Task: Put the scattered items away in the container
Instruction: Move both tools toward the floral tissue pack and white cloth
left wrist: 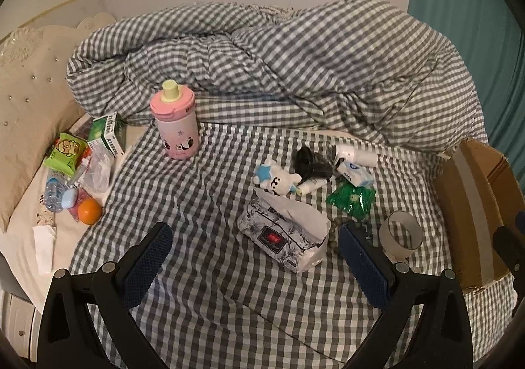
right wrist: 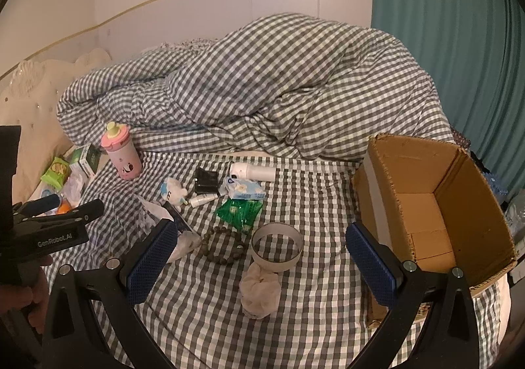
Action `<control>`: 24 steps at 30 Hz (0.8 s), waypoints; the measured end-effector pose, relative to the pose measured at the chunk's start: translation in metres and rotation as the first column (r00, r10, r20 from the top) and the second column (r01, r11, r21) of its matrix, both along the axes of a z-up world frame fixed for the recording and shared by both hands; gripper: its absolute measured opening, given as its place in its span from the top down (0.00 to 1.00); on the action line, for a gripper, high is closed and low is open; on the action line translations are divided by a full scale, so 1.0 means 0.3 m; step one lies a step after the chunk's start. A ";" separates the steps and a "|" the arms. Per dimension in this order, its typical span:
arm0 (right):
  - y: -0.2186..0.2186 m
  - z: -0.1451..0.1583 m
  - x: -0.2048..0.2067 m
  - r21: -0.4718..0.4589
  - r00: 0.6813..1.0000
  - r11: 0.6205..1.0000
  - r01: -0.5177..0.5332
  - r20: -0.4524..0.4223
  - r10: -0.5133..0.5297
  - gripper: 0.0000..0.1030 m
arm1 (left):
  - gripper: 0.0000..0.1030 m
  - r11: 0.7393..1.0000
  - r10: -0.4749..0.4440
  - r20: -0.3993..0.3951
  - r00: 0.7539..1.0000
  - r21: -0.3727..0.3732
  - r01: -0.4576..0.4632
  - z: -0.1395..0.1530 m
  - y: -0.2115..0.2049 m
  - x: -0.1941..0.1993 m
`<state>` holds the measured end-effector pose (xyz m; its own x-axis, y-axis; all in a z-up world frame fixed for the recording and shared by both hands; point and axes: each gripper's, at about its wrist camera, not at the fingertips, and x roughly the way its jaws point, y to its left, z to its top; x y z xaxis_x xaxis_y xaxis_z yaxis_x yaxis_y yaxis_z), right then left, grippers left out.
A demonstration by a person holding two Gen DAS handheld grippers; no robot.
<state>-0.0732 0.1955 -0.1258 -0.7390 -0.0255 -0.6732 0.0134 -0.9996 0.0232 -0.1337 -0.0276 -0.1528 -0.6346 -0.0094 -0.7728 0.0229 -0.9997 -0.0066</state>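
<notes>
With both tongs, left (left wrist: 254,254) and right (right wrist: 261,252), spread wide and empty, I'd drop the right over the white tape ring (right wrist: 276,247) mid-bed, pinch one wall, and carry it to the open brown cardboard box (right wrist: 436,205) at the bed's right edge.
</notes>
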 end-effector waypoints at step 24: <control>0.016 -0.289 -0.104 -0.012 0.985 1.000 -0.014 0.173 0.015 0.00 | 0.00 0.999 -0.046 0.125 0.991 -0.014 0.048 -0.262 0.045 -0.132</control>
